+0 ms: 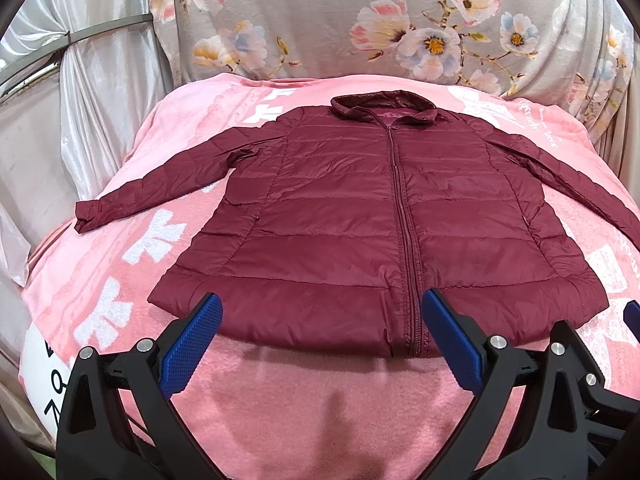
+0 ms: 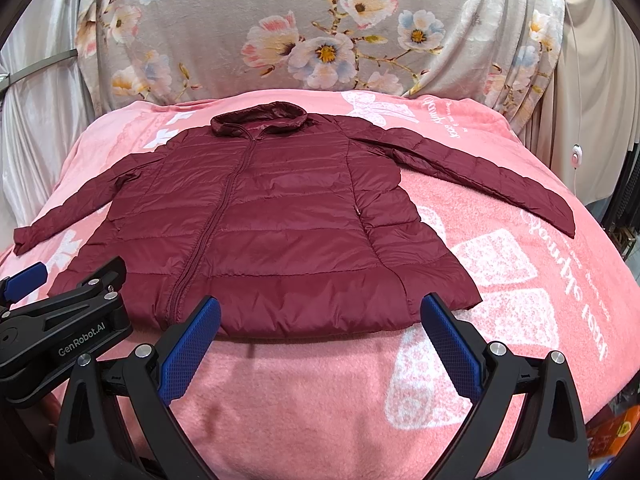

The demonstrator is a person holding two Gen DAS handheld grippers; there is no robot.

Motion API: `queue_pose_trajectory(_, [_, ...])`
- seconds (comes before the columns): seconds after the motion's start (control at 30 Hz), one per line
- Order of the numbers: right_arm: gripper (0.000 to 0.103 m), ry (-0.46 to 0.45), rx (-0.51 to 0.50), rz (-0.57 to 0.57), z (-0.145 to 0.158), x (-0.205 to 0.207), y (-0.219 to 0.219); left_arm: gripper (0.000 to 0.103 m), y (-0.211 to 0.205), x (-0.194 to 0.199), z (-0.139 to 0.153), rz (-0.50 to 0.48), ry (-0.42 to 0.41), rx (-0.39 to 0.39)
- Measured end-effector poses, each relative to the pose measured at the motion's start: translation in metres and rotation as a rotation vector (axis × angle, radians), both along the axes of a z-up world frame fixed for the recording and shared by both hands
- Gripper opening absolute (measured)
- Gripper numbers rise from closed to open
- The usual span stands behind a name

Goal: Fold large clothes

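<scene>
Burgundy quilted jacket [image 1: 344, 216] is lying flat, zipped, sleeves spreading, on fuzzy pink blanket [image 1: 304, 396]; left gripper [image 1: 322, 320] and right gripper [image 2: 320, 322] are hovering released at lower frame.

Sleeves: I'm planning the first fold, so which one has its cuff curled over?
The left sleeve, on the left gripper's side: its cuff is bunched and turned over, while the right sleeve lies flat.

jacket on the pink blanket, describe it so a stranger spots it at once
A pink blanket with white prints lies before a floral drape. Spread flat on it is the jacket: dark maroon, quilted, zipped shut, both sleeves splayed outward. It is the only garment there.
</scene>
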State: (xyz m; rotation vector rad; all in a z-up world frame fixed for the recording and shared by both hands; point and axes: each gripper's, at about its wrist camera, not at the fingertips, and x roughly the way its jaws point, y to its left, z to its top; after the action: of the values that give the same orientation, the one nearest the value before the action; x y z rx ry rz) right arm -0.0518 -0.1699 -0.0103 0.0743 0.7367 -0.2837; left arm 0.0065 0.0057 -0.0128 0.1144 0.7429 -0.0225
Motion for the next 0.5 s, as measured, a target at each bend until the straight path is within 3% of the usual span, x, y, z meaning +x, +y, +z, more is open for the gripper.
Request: queue_pose_trajectory(0.5, [0.098,0.0,0.001,-0.001,-0.0002,0.0002,-0.001,0.097,0.0003,0.0003,0.0003,-0.001,0.002,0.0])
